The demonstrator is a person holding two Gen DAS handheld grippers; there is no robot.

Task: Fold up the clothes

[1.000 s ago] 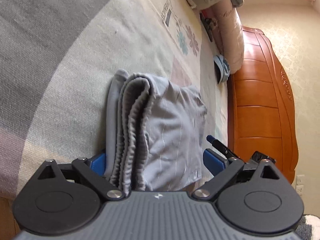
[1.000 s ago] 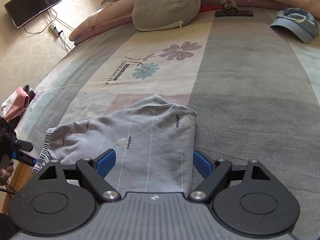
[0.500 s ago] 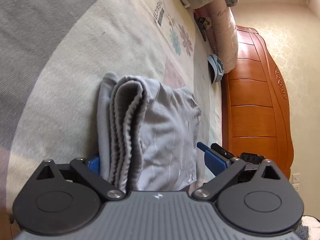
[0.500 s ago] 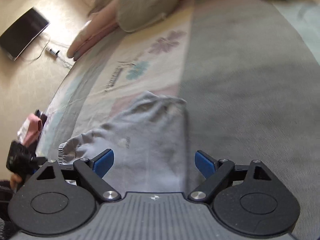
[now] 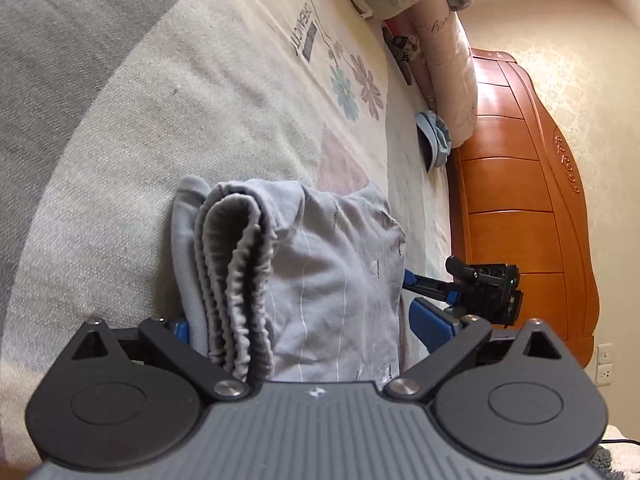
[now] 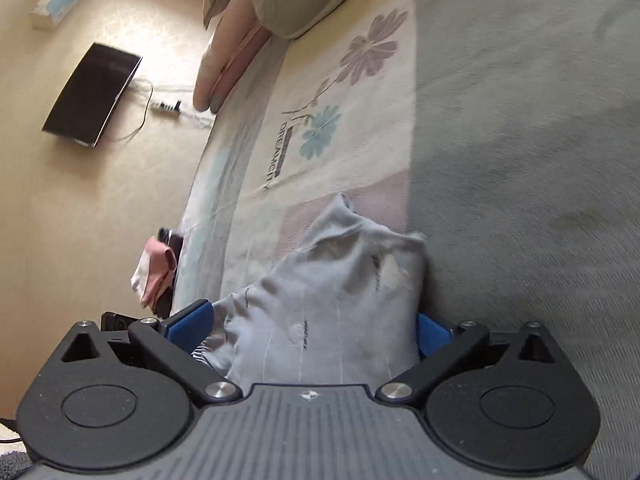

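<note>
Bedspread (image 5: 200,128) under folded grey shorts (image 5: 312,280); left gripper (image 5: 300,320) spread around them, right gripper (image 6: 312,328) opening astride; likely next, squeeze and lift

Both wrist views, close, probably sharing garment (image 5: 328,280)

Soft, warm daylight fills both fisheye views, w/ no hard shadows on the bed (image 5: 240,92). Left wrist view is sharp; a bright sheen glares off the wooden headboard (image 5: 516,184), and the wall beyond looks washed out. Right wrist view is smeared by motion blur, esp. the cloth (image 6: 332,312) and bedspread print. Straight lines bow strongly toward the edges; corners go dark. Gripper bodies in the foreground stay dim.
</note>
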